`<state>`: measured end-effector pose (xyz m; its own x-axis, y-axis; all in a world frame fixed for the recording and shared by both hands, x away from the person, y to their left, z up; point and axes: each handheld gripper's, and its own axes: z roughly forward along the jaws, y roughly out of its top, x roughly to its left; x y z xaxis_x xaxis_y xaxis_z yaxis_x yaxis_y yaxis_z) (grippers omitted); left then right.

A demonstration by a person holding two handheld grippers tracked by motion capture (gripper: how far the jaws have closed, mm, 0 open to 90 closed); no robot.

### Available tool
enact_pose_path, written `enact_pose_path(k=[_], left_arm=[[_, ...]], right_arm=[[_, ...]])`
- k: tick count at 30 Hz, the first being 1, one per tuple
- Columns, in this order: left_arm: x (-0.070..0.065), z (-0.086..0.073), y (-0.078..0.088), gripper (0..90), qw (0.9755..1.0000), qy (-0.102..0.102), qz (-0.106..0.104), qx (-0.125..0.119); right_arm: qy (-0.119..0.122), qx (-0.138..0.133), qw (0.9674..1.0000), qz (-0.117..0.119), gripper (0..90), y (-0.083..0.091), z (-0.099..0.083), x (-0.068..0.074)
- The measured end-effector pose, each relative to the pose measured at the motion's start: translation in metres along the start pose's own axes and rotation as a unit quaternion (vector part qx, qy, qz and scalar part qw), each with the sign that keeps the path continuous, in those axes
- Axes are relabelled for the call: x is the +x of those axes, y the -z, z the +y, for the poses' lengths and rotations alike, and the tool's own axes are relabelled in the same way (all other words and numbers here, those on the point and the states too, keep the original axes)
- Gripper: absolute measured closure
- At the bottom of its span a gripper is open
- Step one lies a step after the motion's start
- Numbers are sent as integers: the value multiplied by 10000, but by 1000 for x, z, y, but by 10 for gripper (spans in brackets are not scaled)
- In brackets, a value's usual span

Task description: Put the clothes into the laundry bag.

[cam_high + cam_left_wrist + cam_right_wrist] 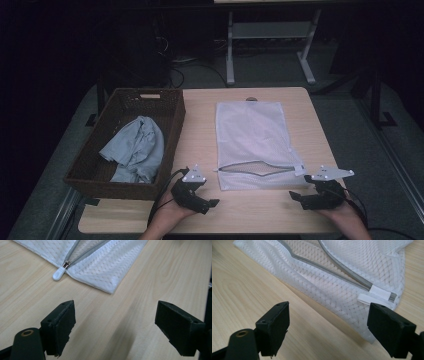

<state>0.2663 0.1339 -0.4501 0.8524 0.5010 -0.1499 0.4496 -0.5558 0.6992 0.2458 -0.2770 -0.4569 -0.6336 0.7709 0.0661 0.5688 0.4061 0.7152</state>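
Far left we see a dark brown woven wicker basket point(125, 100) w/ a crumpled pale blue cloth garment point(135, 149) inside, on the light wooden table point(250, 210). Just right of the basket's near corner sits our left gripper point(212, 202), jaws wide apart, nothing btwn them; a white zipper pull point(58, 275) lies ahead of it. Mid-table lies a flat white mesh laundry bag point(252, 135), its grey zipper partly undone along the near edge. At right, our right gripper point(295, 196) rests near the bag's near-right corner, jaws also wide apart, empty, not touching the mesh.
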Motion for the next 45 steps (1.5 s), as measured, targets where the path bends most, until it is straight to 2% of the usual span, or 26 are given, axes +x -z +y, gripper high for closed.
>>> enact_pose_path(k=[13,17,22,26,35,37,39,41,45], left_arm=[[5,-3,7,153,9998,100,161,-111],[5,-2,9,153,9997,62,205,-117],[6,-3,11,153,9997,-37,224,-105],[7,-4,10,153,9997,-41,226,-102],[8,-5,9,153,9996,-40,265,-72],[8,-5,9,153,9996,-40,271,-79],[9,-6,7,153,9997,-42,245,-42],[10,-7,7,153,9997,-44,240,-28],[12,-7,7,153,9997,-11,225,-51]], right_arm=[[-68,-185,9998,-6,225,1,12,-9],[-121,-230,9997,-22,248,2,15,-9],[-230,-361,9991,-54,316,1,28,-15],[-291,-367,9989,-33,363,-4,38,-21],[-369,-384,9985,116,584,-16,59,-39],[-379,-423,9983,86,607,-18,61,-41],[-362,-347,9987,-26,682,-23,69,-46],[-392,-432,9983,-75,733,-26,74,-51],[-418,-432,9980,-208,843,-30,84,-61]])
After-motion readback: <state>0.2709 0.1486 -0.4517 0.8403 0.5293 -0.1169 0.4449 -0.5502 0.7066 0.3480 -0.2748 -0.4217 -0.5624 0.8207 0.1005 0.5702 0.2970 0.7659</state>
